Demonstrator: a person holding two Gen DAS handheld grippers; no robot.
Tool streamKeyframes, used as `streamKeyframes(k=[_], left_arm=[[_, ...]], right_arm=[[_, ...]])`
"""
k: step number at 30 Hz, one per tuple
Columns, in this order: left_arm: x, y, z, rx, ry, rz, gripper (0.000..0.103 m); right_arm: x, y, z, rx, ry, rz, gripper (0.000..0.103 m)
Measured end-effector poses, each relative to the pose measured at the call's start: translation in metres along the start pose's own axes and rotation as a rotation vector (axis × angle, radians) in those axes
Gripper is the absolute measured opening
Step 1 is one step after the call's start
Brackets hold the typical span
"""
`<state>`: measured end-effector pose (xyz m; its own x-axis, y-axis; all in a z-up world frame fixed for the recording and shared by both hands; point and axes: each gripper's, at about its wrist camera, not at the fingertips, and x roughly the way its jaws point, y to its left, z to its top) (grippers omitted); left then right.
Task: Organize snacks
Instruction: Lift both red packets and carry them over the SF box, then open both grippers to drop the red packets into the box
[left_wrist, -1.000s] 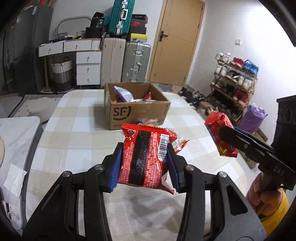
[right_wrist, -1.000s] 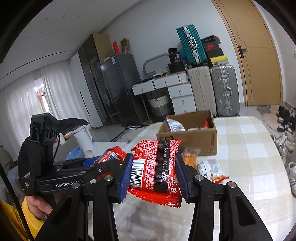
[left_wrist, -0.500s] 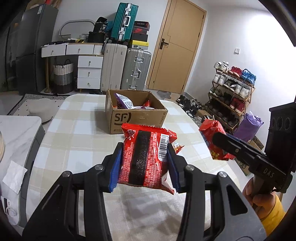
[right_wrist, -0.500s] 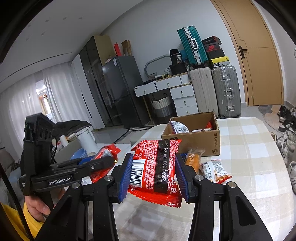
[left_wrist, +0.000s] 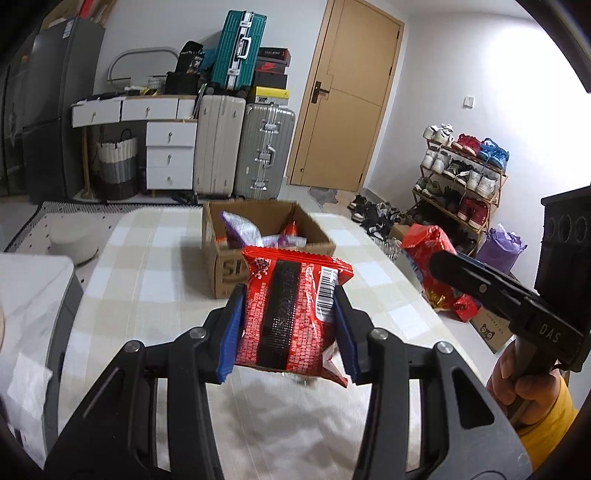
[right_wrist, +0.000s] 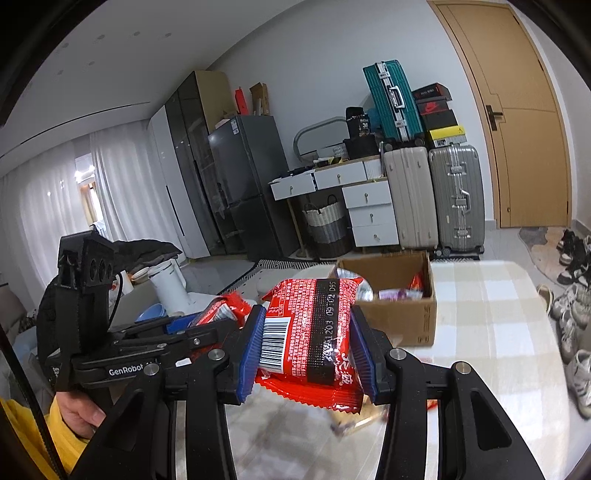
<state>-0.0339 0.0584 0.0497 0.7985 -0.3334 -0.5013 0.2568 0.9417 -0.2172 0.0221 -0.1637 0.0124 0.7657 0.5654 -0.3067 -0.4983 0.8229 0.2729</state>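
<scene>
Nearest in the left wrist view, the left gripper (left_wrist: 287, 328) has its blue pads (left_wrist: 231, 334) pressed against both sides of a red snack packet (left_wrist: 286, 314) with a black band and a barcode, holding it clear above the checked tablecloth (left_wrist: 147, 266). To the right in that view the right gripper (left_wrist: 436, 258) reaches in from the side, gripped by a hand (left_wrist: 517, 384) with a yellow sleeve (left_wrist: 550, 421), and it carries a second red packet (left_wrist: 432, 266) at its tip. The right wrist view confirms this: its own blue pads (right_wrist: 364, 354) are closed narrowly on that second packet (right_wrist: 310, 332), whose black band shows printed digits, and the packet hangs over the table. The left gripper (right_wrist: 221, 314) appears at the left of that view, its packet (right_wrist: 221, 306) only partly seen. Farther along the table stands an open cardboard box (left_wrist: 229, 269) with several snack bags inside, one purple and white (left_wrist: 240, 229). Beyond the table stand white drawers (left_wrist: 170, 155), upright suitcases (left_wrist: 264, 147) with a teal one (left_wrist: 236, 48) on top, a wooden door (left_wrist: 343, 103), and a shoe rack (left_wrist: 458, 177) at the right wall.
</scene>
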Motion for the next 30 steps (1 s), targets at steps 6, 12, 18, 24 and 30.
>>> streamKeyframes(k=[6,12,18,24,30], left_arm=[[0.032,-0.001,0.044,0.019,-0.019,0.013,0.041],[0.079,-0.006,0.088,0.052,-0.015,0.045,0.042],[0.135,-0.012,0.127,0.059,0.011,0.057,0.042],[0.206,0.004,0.160,-0.007,0.068,0.059,0.042],[0.282,0.025,0.186,-0.033,0.129,0.076,0.042]], right_arm=[[0.026,-0.013,0.031,-0.025,0.010,-0.011,0.045],[0.062,-0.039,0.070,0.009,0.030,-0.023,0.045],[0.102,-0.071,0.105,0.050,0.067,-0.053,0.045],[0.150,-0.106,0.121,0.127,0.140,-0.064,0.045],[0.192,-0.125,0.119,0.131,0.207,-0.103,0.045]])
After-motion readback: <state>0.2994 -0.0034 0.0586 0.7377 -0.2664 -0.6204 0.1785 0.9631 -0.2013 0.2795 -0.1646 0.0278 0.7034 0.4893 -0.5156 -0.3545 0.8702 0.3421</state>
